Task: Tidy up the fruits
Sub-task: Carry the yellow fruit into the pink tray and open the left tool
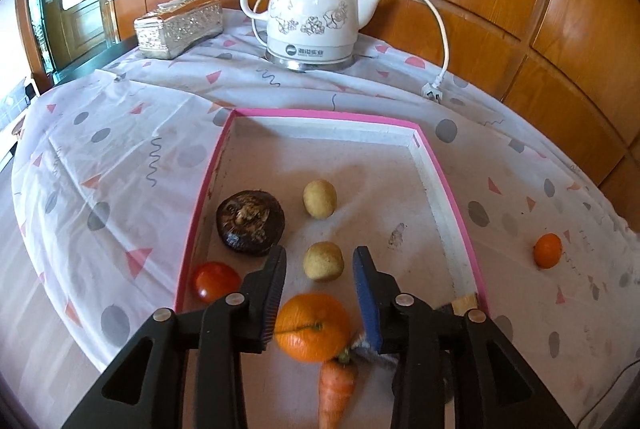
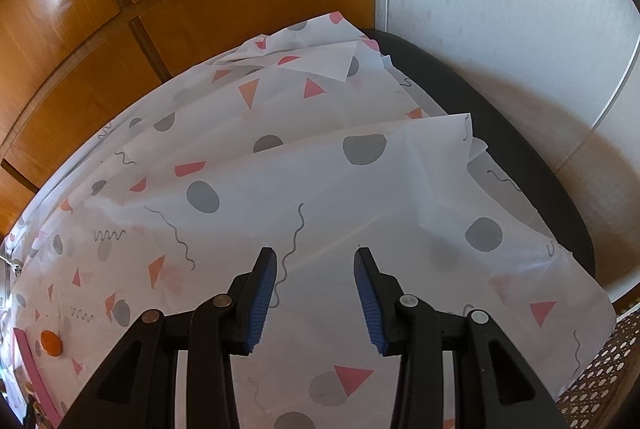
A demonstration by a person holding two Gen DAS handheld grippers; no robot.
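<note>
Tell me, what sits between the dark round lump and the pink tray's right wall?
In the left wrist view, one small yellowish potato-like piece lies between the dark lump and the tray's right wall.

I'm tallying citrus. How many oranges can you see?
2. One orange lies in the tray, between the left gripper's fingers; one smaller on the cloth outside. Others may be hidden.

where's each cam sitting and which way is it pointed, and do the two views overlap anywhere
Left wrist: sits on the left gripper, looking steeply down over the pink-rimmed tray of produce toward the white kettle; its two fingers show, open around a large orange.
Right wrist: sits on the right gripper, looking down at patterned tablecloth by the wood-panelled wall; its open, empty fingers show.
Shared: the tablecloth, tray edge and small orange outside the tray.
</note>
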